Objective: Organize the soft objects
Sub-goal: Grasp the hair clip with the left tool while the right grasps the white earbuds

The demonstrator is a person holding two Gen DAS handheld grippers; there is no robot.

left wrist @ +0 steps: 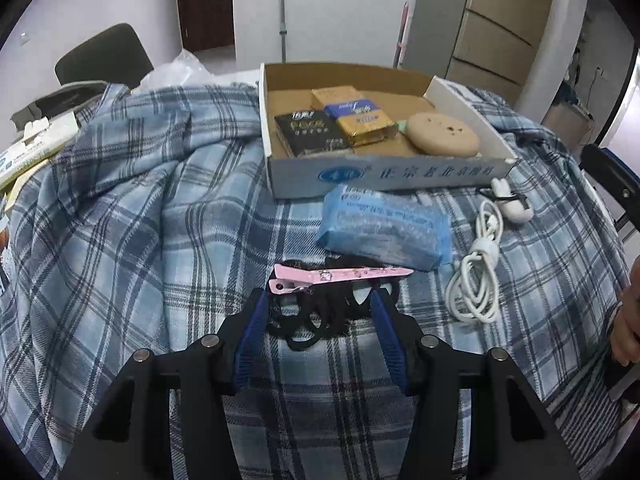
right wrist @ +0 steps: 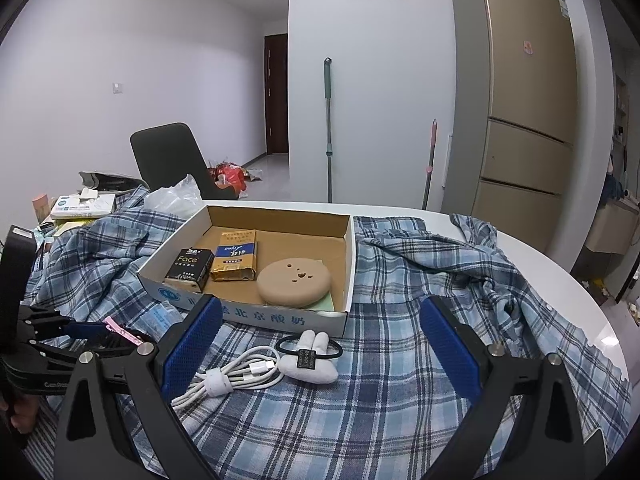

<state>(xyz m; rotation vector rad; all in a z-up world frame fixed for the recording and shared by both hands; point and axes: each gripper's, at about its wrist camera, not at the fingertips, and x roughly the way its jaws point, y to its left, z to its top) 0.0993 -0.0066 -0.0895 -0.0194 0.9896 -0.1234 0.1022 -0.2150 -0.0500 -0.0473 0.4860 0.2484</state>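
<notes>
We hold the left gripper (left wrist: pixel 320 312) low over the plaid cloth (left wrist: pixel 140 220), its blue pads (left wrist: pixel 256 320) closed in against both sides of a tangle of black hair ties (left wrist: pixel 316 320), pinching it. A pink hair clip (left wrist: pixel 340 276) lies just beyond them, touching a blue tissue pack (left wrist: pixel 384 228). The right gripper (right wrist: pixel 320 344) hovers with fingers spread wide and empty above a white cable (right wrist: pixel 236 376) and a plush bunny hair tie (right wrist: pixel 310 360), near the front wall of the cardboard box (right wrist: pixel 248 316).

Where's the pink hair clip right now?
Left wrist view: the pink hair clip lies atop black hair ties, just beyond the left gripper, near the blue packet.
</notes>
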